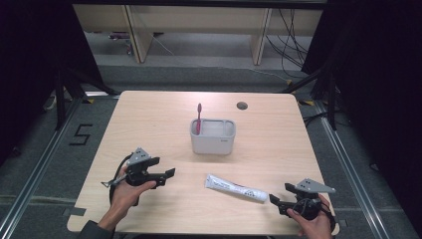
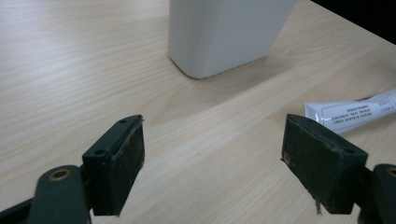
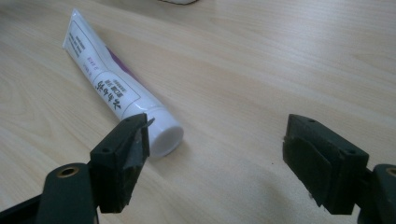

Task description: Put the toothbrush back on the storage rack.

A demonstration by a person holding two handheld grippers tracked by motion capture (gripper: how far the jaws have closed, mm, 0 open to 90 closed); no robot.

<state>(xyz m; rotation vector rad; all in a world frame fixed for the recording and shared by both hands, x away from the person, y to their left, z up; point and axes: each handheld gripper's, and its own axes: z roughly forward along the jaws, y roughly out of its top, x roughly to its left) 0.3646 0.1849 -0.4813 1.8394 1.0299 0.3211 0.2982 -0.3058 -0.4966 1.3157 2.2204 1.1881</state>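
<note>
Toothpaste: we see the white plastic toothpaste tube with black print and a purple stripe (image 1: 236, 188) lying flat on the pale wooden table (image 1: 149, 114), lower centre-right of the high view, its capped end toward the lower right.
Holder: we see a light grey rounded-rectangular plastic holder (image 1: 213, 142) upright at the centre of the frame, well above the tube and apart from it.
Toothbrush: we see a red-pink toothbrush (image 1: 199, 118) standing in the holder's left part, head up.
Left gripper: we find the left gripper (image 1: 168, 174) in the lower left of the high view, held in a hand, aimed right; its jaws stand wide apart over bare wood with nothing between them. In the left gripper view the holder sits at top centre and the tube's flat end at the right edge.
Right gripper: we find the right gripper (image 1: 278, 194) in the lower right, jaws spread apart, gripping nothing. In the right gripper view the tube's white cap lies just beside the left jaw; we cannot tell whether they touch.
</note>
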